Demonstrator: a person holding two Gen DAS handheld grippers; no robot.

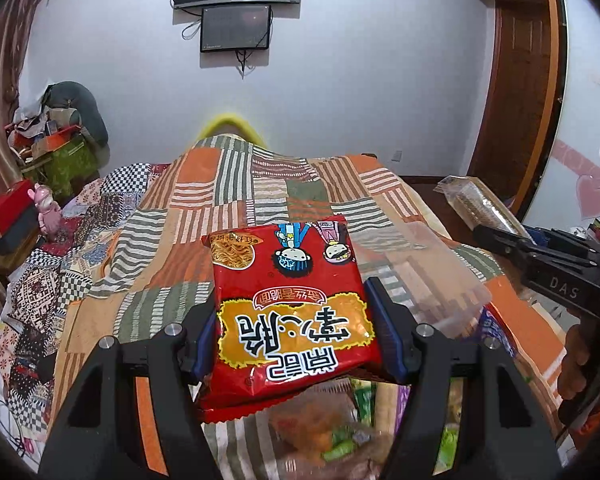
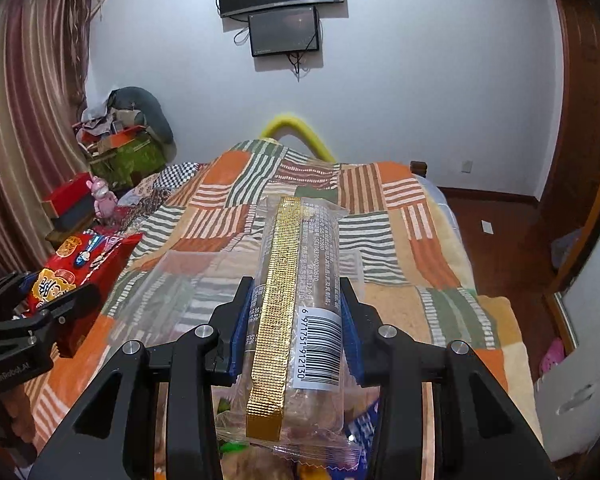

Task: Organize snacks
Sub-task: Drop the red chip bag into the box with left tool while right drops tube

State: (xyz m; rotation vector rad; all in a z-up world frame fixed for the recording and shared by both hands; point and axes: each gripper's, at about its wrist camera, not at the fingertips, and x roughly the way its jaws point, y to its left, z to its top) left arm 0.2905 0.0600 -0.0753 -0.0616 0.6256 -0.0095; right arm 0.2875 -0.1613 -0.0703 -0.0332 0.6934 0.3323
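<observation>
Two snacks ride above a patchwork bedspread (image 1: pixel 148 208) as a person sorts a snack pile by hand-held tongs. On the left, the left gripper (image 1: pixel 290 322) stands about half open with its blue pads pressed to both side edges of a red instant-noodle packet (image 1: pixel 288 304), held flat and clear of the cover. Between the two tools lies a clear plastic bin (image 2: pixel 172 288), its walls nearly invisible against the stripes; loose wrapped snacks (image 1: pixel 340 440) are heaped under both tools at the near edge of the bed. On the right, the right gripper (image 2: pixel 296 320) is closed narrow on a clear-wrapped biscuit roll (image 2: pixel 300 300) with a gold seam strip and barcode, pointing away down the bed. The step in hand appears to be the carry from pile to bin. The next move likely calls for bringing each packet over the bin's rim before letting go, one tool at a time since they sit close together. Open bedspread stretches ahead; the bed's right edge drops to wooden floor (image 2: pixel 496 216).
</observation>
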